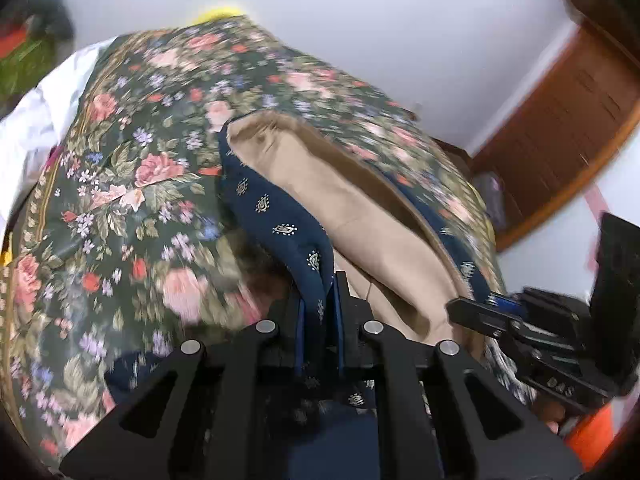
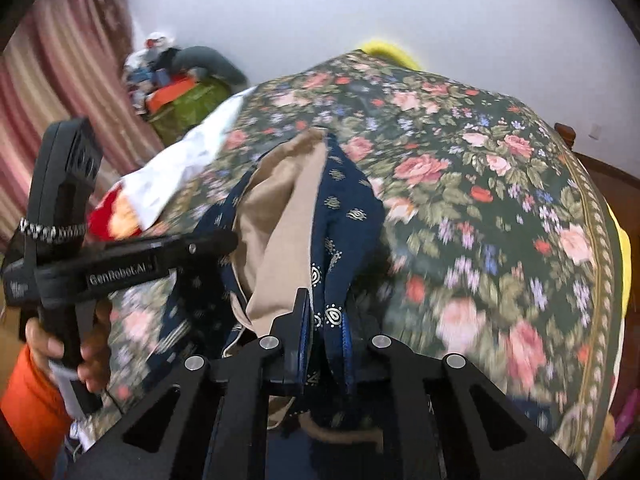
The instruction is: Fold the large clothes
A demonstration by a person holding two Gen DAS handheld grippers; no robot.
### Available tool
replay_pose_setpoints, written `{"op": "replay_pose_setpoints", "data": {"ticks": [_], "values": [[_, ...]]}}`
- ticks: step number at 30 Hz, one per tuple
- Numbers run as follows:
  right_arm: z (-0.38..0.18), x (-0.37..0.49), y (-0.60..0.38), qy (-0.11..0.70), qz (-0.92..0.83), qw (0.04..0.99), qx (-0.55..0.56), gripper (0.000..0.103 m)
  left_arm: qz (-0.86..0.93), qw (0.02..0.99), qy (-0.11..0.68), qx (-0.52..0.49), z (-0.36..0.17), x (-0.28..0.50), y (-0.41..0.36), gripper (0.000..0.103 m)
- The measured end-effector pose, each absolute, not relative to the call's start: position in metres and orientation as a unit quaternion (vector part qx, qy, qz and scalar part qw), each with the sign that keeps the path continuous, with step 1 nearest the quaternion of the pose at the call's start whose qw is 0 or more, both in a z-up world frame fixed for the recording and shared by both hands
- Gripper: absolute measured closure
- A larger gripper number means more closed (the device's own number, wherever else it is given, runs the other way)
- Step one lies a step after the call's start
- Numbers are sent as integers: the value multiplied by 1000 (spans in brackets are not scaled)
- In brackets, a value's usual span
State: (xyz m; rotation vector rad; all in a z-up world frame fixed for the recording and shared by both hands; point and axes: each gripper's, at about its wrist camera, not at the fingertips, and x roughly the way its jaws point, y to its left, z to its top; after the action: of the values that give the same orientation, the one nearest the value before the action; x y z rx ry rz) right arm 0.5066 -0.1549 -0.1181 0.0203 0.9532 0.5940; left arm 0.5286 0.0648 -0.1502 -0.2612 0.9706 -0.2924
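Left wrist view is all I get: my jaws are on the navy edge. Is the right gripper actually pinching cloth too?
Observer: Yes. Right gripper is shut on the navy garment edge, with the beige lining beside it.
Operator: Who's holding the left gripper?
Observer: A hand in an orange sleeve wraps its handle.
Operator: What's past the white cloth?
Observer: A striped curtain, outside your frame.
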Motion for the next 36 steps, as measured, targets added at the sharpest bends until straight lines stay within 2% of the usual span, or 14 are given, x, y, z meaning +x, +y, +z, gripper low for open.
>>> {"op": "replay_pose_setpoints", "data": {"ticks": [4, 9, 17, 19, 20, 22, 24, 25, 29, 33, 36], "values": [[-114, 451, -165, 455, 294, 841, -10, 92, -172, 856, 477, -105, -142, 475, 56, 92], [-131, 392, -176, 477, 283, 831, -40, 92, -174, 832, 521, -83, -172, 418, 45, 92], [-168, 360, -179, 498, 193, 835, -131, 90, -126, 821, 556, -40, -226, 363, 40, 90], [-169, 358, -179, 493, 178, 840, -138, 87, -119, 826, 549, -42, -231, 356, 42, 88], [-170, 358, -178, 493, 169, 841, -147, 82, -116, 828, 547, -41, -232, 355, 42, 86], [-173, 357, -178, 493, 144, 841, -173, 63, -113, 832, 542, -37, -235, 351, 43, 86], [-177, 354, -180, 477, 109, 849, -202, 21, -108, 832, 544, -30, -238, 347, 42, 85], [-178, 353, -184, 470, 103, 851, -209, 17, -107, 832, 543, -29, -239, 346, 42, 85], [-177, 349, -203, 495, 129, 841, -175, 17, -105, 834, 541, -32, -231, 343, 42, 83], [-150, 347, -208, 476, 159, 852, -147, 17, -114, 832, 541, -42, -212, 345, 47, 74], [-128, 355, -203, 465, 193, 857, -112, 17, -116, 843, 522, -51, -191, 350, 53, 62]]}}
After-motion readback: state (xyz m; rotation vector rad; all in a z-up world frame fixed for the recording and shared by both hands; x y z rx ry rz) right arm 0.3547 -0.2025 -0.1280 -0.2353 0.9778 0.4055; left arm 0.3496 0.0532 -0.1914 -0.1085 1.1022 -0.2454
